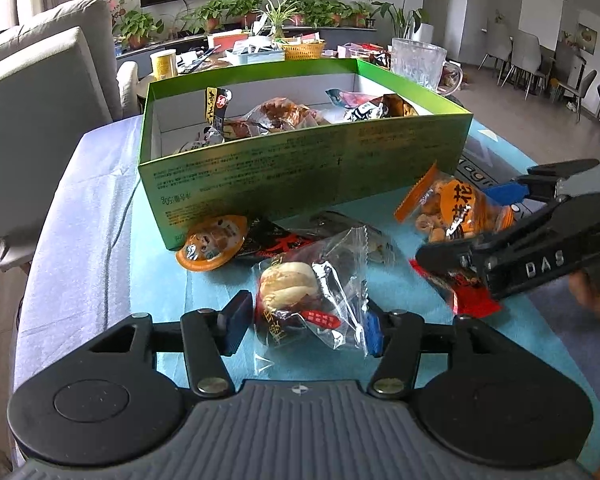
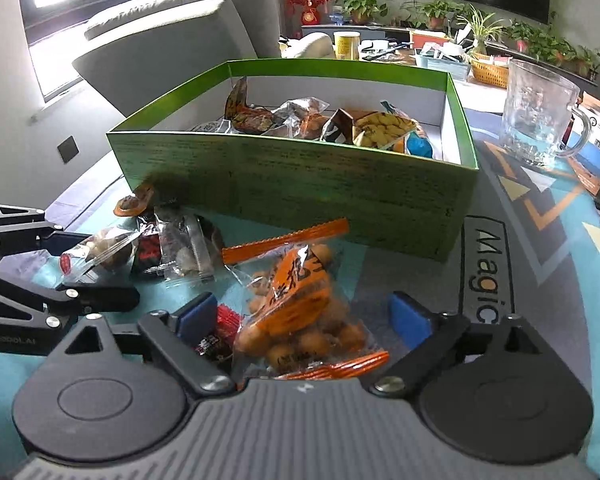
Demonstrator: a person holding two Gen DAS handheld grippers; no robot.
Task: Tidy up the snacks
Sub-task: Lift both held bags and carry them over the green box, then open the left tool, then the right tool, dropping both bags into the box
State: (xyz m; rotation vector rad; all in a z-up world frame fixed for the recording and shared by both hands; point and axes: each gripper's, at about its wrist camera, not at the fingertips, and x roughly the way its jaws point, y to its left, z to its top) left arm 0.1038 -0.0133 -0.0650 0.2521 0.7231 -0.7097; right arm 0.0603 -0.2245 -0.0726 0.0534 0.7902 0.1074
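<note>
Risk first, left wrist view: left gripper (image 1: pixel 304 330) is spread around the clear bun packet (image 1: pixel 300 300), pads flanking it, not visibly pressing. Crinkly film; closing on the loose flap rather than the bun could let it slide out on the lift. Packet lies on the teal mat, just in front of the green box (image 1: pixel 300 168); long axis runs roughly away from the camera, sealed edge toward the box.

Right wrist view: right gripper (image 2: pixel 300 316) is also spread, straddling the orange snack bag (image 2: pixel 296 300) without a clear squeeze. A red wrapper (image 2: pixel 216 340) sits beside the left pad and could get caught too. Bag's long axis points toward the box, crimped ends near and far.
</note>
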